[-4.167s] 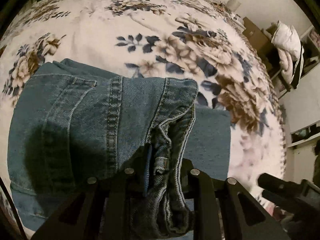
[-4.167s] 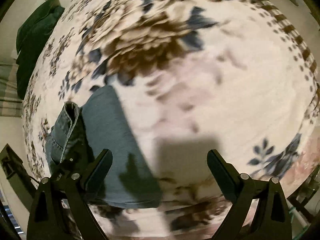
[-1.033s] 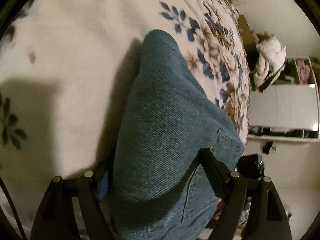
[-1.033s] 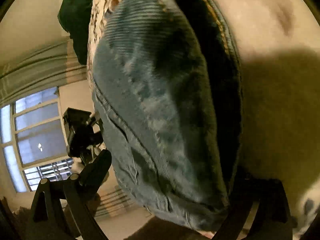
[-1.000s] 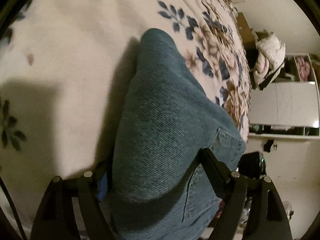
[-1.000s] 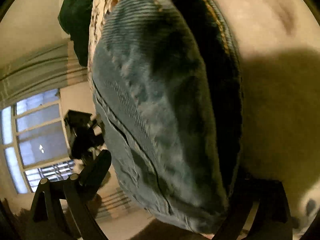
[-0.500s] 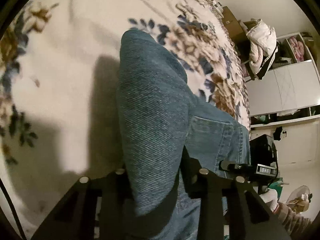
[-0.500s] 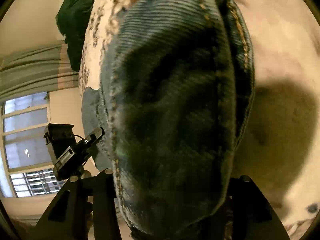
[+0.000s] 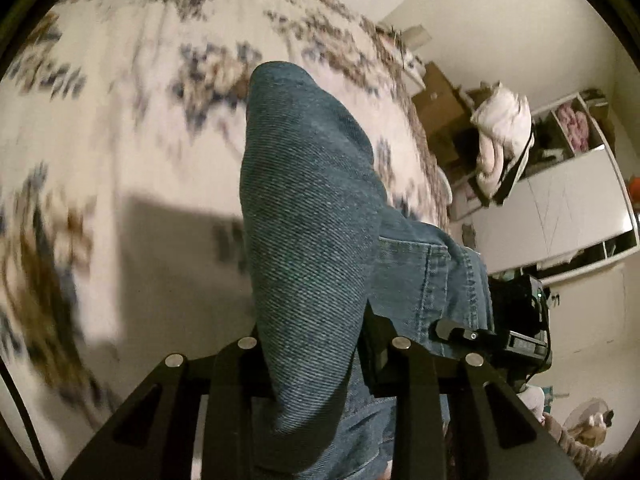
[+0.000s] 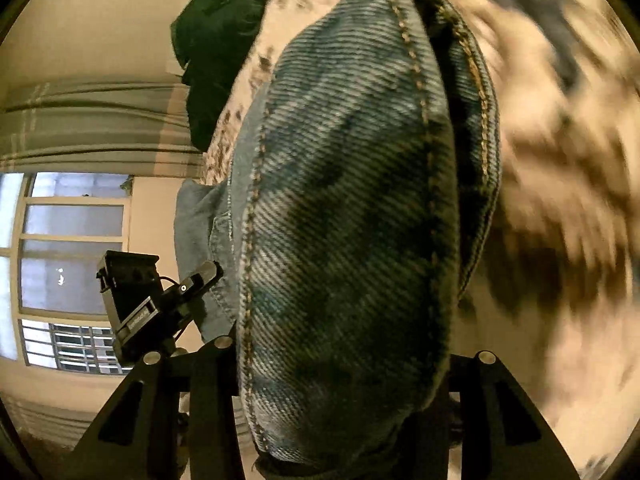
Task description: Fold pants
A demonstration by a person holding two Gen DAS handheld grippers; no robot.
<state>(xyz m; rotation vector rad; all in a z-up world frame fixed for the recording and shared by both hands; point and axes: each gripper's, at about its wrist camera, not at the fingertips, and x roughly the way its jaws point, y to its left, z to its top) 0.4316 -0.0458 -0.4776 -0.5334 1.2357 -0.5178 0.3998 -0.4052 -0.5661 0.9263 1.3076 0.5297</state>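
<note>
The blue denim pants (image 9: 312,208) are folded into a thick bundle and hang above the floral bedspread (image 9: 120,120). My left gripper (image 9: 312,340) is shut on one end of the bundle, its fingers pressing the denim from both sides. In the right wrist view the pants (image 10: 344,200) fill the middle, seams and stitching toward me. My right gripper (image 10: 340,360) has the thick fold between its jaws, which are closing and pressing on it. Each gripper shows in the other's view, the right gripper (image 9: 460,330) beside the back pocket and the left gripper (image 10: 200,276) at the bundle's far end.
The bedspread (image 10: 560,160) lies below, blurred. Past the bed's far edge stand a cardboard box (image 9: 436,96), a white bundle of bedding (image 9: 500,136) and a white cabinet (image 9: 560,208). A dark green garment (image 10: 216,40) lies on the bed by a curtained window (image 10: 72,248).
Both grippers went from wide around the folded pants to shut on them. The bundle has risen off the bedspread, and both views have tilted up toward the room.
</note>
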